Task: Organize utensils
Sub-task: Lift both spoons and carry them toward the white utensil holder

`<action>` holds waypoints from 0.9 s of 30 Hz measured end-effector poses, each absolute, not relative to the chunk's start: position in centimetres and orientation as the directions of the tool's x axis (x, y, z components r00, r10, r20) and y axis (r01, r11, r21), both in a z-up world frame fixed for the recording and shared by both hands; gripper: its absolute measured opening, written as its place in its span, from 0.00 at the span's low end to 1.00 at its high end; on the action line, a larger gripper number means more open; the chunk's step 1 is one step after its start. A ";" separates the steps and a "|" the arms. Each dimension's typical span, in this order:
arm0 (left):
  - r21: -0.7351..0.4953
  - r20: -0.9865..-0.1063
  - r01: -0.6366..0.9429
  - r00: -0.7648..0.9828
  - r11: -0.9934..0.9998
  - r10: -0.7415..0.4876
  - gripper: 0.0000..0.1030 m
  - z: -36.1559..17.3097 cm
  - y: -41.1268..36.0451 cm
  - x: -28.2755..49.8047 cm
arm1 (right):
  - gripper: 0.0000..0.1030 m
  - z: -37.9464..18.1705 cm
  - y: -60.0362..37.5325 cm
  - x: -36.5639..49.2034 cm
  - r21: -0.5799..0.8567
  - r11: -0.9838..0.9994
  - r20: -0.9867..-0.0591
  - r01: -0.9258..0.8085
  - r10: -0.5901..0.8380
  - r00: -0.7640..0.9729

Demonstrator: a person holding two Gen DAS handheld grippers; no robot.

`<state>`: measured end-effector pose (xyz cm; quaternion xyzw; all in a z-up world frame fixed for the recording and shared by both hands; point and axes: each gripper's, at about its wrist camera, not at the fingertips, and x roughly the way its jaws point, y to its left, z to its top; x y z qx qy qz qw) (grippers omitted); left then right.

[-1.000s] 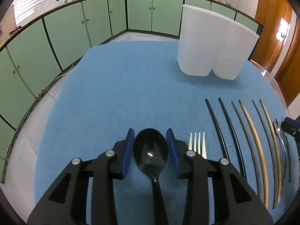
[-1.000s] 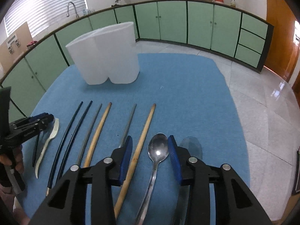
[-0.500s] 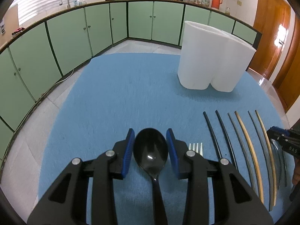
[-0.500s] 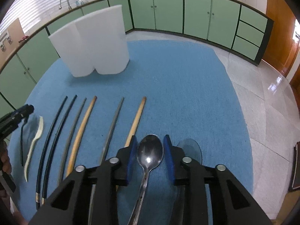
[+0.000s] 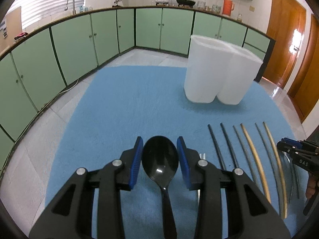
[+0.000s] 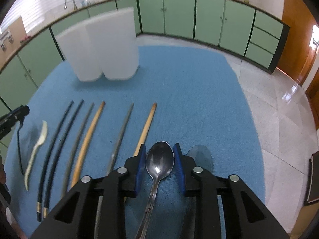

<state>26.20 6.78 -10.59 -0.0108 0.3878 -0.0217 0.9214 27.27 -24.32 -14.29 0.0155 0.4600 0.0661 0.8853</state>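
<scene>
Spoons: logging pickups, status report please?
Left gripper shut on black spoon. Right gripper shut on metal spoon. White holder path clear.

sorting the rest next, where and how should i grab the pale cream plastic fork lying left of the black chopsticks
Grip the pale cream plastic fork across its thin handle, near the middle, coming from above with one finger on each side. It lies flat on the blue mat, and its handle is the narrow part, with a gap to the nearest black chopstick.

fork (image 5: 202, 156) mostly hidden behind finger; white container (image 6: 103, 45) blurred
</scene>
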 end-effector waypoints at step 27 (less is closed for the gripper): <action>-0.092 -0.377 0.094 0.918 0.991 -0.122 0.32 2.0 4.9 25.8 | 0.27 2.3 -25.5 27.9 0.129 0.972 -0.447 -0.195 0.232 0.864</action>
